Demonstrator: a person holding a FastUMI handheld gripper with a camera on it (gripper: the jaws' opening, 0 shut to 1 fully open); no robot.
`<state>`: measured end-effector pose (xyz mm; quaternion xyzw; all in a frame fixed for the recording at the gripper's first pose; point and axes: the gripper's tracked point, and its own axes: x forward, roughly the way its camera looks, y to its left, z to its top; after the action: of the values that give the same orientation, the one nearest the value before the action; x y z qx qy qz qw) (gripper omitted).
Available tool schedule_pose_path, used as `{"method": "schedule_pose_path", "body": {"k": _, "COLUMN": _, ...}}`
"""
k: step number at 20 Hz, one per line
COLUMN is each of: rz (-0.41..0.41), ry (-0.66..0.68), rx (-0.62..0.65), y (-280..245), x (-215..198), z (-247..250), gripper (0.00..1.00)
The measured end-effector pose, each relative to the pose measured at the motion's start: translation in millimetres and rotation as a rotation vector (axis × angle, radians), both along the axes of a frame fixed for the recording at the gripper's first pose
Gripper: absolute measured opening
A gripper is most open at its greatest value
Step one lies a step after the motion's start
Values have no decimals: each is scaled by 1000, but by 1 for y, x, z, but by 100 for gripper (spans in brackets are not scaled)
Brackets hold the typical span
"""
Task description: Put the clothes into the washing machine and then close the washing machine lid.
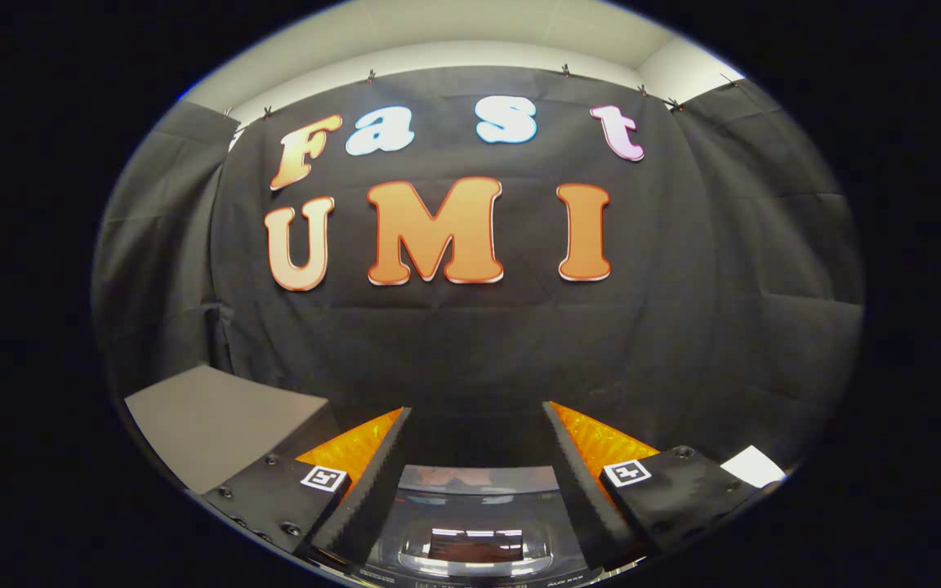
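Glossy and shut, the washing machine lid lay below the empty, spread gripper; whether clothes were inside, I couldn't tell.

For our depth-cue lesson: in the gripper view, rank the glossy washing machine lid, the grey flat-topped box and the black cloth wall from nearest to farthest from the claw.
1. Glossy dark washing machine lid: between and below the open claw's fingers.
2. Grey flat-topped box: beyond the left finger, off to its side.
3. Black cloth wall: behind everything.
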<state>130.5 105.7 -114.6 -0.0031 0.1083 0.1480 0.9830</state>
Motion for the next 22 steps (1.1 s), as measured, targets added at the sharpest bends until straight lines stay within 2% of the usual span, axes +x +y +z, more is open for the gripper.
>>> {"method": "schedule_pose_path", "body": {"k": 8, "rz": -14, "ry": -126, "rx": 84, "y": -42, "x": -31, "z": 107, "gripper": 98}}
{"method": "schedule_pose_path", "body": {"k": 12, "rz": -29, "ry": -185, "rx": 82, "y": -67, "x": -41, "z": 144, "gripper": 98}}
{"method": "schedule_pose_path", "body": {"k": 22, "rz": -7, "ry": -228, "rx": 110, "y": -85, "x": -64, "z": 168, "gripper": 98}}
